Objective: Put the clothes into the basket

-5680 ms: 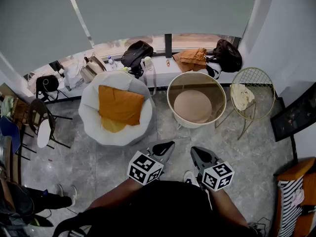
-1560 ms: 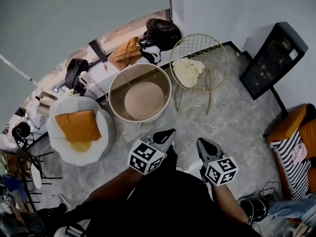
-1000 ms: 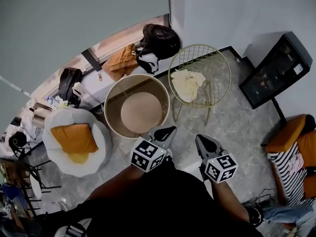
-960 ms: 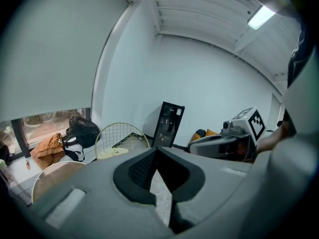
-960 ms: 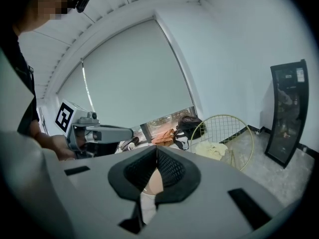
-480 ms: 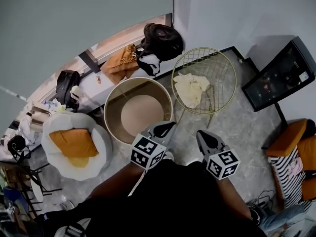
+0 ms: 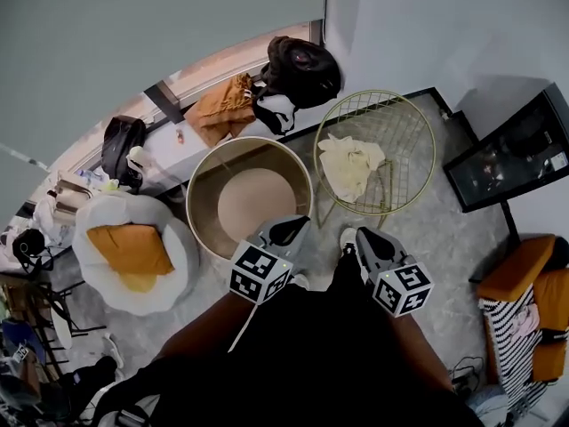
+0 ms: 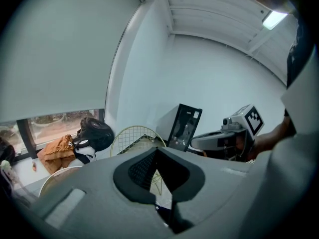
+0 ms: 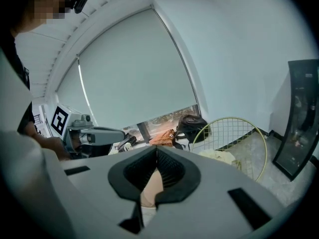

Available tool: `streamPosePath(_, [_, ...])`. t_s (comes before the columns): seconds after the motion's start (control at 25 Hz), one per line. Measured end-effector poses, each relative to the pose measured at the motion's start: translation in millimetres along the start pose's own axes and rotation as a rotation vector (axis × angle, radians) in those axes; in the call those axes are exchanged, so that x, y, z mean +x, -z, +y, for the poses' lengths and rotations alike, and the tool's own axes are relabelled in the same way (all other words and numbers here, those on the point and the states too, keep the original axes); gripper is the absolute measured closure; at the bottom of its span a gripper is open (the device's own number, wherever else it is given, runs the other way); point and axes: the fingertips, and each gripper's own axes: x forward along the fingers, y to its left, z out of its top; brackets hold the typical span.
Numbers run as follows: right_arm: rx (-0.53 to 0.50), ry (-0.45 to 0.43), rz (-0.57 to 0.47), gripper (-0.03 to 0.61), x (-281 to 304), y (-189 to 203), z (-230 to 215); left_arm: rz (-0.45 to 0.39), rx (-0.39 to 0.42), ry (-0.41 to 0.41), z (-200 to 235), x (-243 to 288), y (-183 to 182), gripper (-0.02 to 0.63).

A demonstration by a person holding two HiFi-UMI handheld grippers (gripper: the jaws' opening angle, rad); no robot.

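Jaws of both grippers are seen pressed together with nothing between them. The left gripper (image 7: 283, 231) and the right gripper (image 7: 363, 241) are held side by side, low in front of the person and clear of any cloth.

Just beyond the right gripper, a cream garment (image 7: 349, 165) is draped in a crumpled heap on the mesh seat of a gold wire chair (image 7: 425, 136). It is judged to be light, limp and in no way fragile. A raised fold near the middle of the heap is best pinched, since cloth taken by an edge could trail and snag on the wire.

Just beside the chair, ahead of the left gripper, the round basket (image 7: 200, 194) is set on the floor. Only its bare pale bottom can be seen, so it is taken as empty. Beyond it, an orange garment (image 7: 222, 107) is bunched on the window ledge.
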Motion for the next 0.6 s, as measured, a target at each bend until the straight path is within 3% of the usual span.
streamPosePath(0.36, [-0.043, -0.118, 0.067, 0.563, 66, -36, -59, 0.037, -0.053, -0.104, 45, 68, -19, 0.614])
streamPosePath(0.6, [-0.044, -0.163, 0.112, 0.563, 93, -60, -114, 0.048, -0.067, -0.134, 59, 128, -54, 0.614])
